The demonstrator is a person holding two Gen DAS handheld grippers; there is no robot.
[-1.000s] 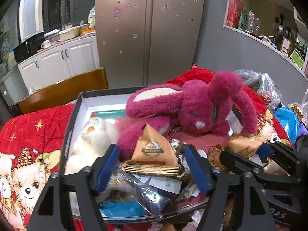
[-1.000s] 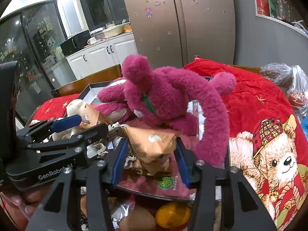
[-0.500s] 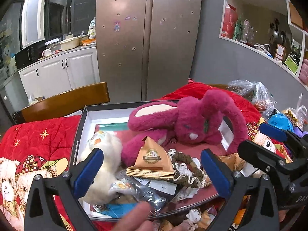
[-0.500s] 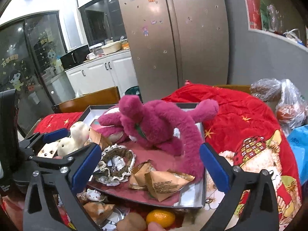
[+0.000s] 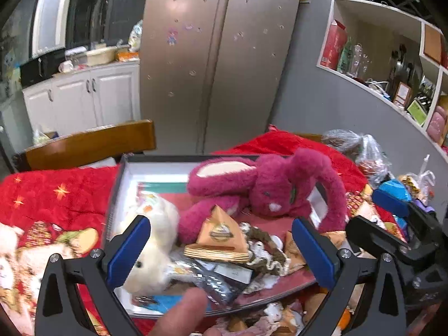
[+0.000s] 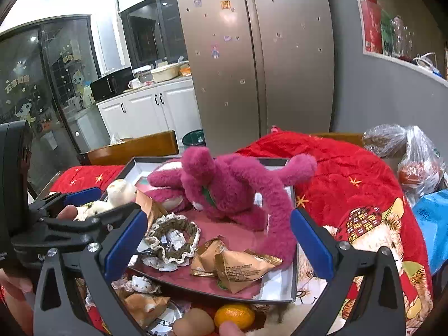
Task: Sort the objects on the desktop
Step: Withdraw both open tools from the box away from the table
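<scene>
1. Left gripper [image 5: 221,254]: jaws wide, holding nothing. It hangs above the near edge of the tray [image 5: 112,204].
2. Right gripper [image 6: 218,246]: jaws wide, holding nothing. It hangs above the tray's [image 6: 291,282] near right corner.
3. Task things: the pink rabbit [image 5: 268,187] lies across the back of the tray. The white plush [image 5: 156,252] lies at the tray's left. The pyramid packet [image 5: 218,235] stands mid-tray. Two tan packets [image 6: 238,263] lie near the front right, just beside the lace ring [image 6: 170,235].
4. Step in hand, as a judgement: both grippers stand free between picks; no thing is selected yet.
5. Next move, as a judgement: choose one loose thing outside the tray, such as the orange [image 6: 233,315], lower over it and close. The orange is round, so a centred grip is advised.
6. Hidden or unclear:
   - The clutter below the tray's front edge is cut off by the frame.
   - The dark wrappers [image 5: 221,282] in the tray cannot be identified.
   - A fingertip [image 5: 179,313] blocks the lower middle of the left view.
</scene>
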